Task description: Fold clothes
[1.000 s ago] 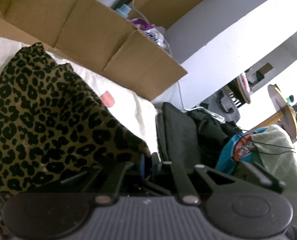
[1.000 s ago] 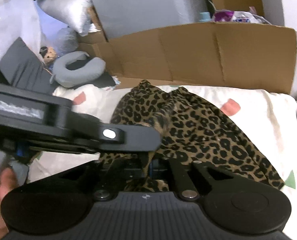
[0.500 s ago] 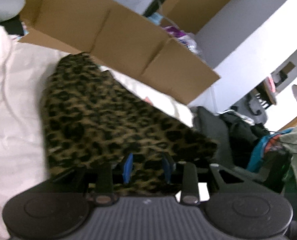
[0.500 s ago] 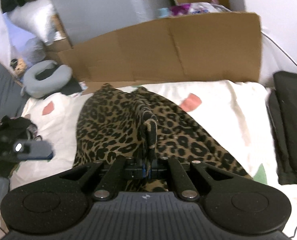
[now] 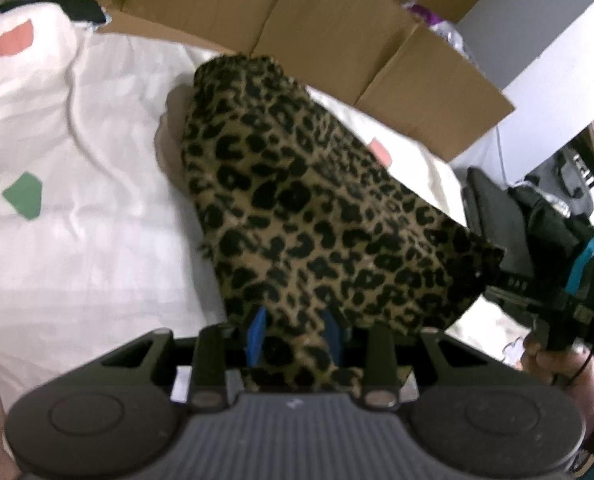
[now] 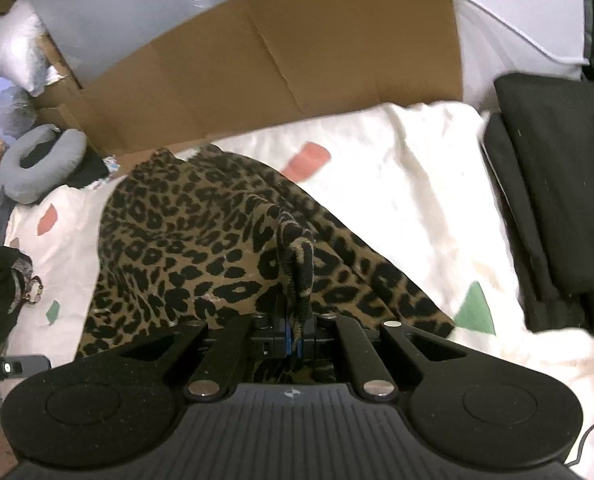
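While the leopard-print garment (image 5: pixel 317 208) hangs stretched between both hands over the white bed sheet (image 5: pixel 77 240), its far end already lies on the bed near the cardboard box (image 6: pixel 281 64). The left gripper (image 5: pixel 295 334) has its blue pads (image 5: pixel 256 334) set apart with a thick bunch of cloth filling the gap; its jaws opened wider in the last second and then stopped, and the blur keeps me from telling whether the pads press the fabric or merely flank it. The right gripper (image 6: pixel 295 338) is clenched tight on a narrow ridge of the same garment, a pinched fold that rises just ahead of the pads in the right wrist view.

Risk lies mostly on the left side. If that bunch is loose, the corner could slip out as the cloth is lowered, and the edge would land crooked or crumple on the sheet. An uneven pull from the firm right grip would then drag the garment sideways and skew the fold. The folded black clothing (image 6: pixel 553 184) beside the sheet is close enough that a wide swing could brush it.
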{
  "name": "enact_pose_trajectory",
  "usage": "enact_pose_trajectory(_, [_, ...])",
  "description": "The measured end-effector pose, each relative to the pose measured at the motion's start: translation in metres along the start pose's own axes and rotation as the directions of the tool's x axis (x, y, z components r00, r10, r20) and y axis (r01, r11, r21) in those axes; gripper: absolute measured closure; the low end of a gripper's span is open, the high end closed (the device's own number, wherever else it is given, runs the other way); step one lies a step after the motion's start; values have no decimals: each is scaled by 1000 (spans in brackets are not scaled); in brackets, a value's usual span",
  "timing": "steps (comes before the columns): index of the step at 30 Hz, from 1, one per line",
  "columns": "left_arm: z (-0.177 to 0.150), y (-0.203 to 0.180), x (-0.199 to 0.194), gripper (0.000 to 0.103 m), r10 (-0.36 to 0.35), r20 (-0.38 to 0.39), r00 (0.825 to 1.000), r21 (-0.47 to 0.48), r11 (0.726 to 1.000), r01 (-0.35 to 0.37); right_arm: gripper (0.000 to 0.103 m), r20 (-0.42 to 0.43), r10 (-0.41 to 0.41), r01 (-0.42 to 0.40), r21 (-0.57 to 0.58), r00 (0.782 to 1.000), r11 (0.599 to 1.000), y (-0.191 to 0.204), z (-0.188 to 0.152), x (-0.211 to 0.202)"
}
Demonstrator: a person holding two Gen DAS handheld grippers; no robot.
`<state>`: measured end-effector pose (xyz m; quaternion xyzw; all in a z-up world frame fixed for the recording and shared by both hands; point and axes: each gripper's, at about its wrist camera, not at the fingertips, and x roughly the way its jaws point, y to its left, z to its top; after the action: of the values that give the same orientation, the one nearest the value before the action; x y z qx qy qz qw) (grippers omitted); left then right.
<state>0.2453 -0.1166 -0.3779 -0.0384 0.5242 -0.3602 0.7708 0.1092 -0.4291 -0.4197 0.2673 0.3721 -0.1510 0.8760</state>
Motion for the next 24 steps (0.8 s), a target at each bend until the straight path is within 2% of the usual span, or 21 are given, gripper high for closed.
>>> enact_pose_trajectory(5, [-4,7,6,69,15,-49,999,10,1000,-15,98,-41,-16,19,71,999,997,-27,-4,10])
enact_pose_trajectory(9, [-8,10,9,69,23,-75,997,12,1000,-22,94,-45,-28,33,98,999,995,-40,-6,9])
enact_pose_trajectory(16, [-16,3,19,69,20,-122,992,23,1000,-17,93,-27,-52,55,126,998,991,-48,-1,9])
enact_pose_trajectory(18, [-17,3,19,69,20,-124,992,25,1000,-17,99,-37,-53,57,117,998,992,-51,-1,12])
enact_pose_trajectory(24, [-15,2,17,69,13,-120,993,37,999,-9,102,14,-60,59,70,998,996,-49,4,0])
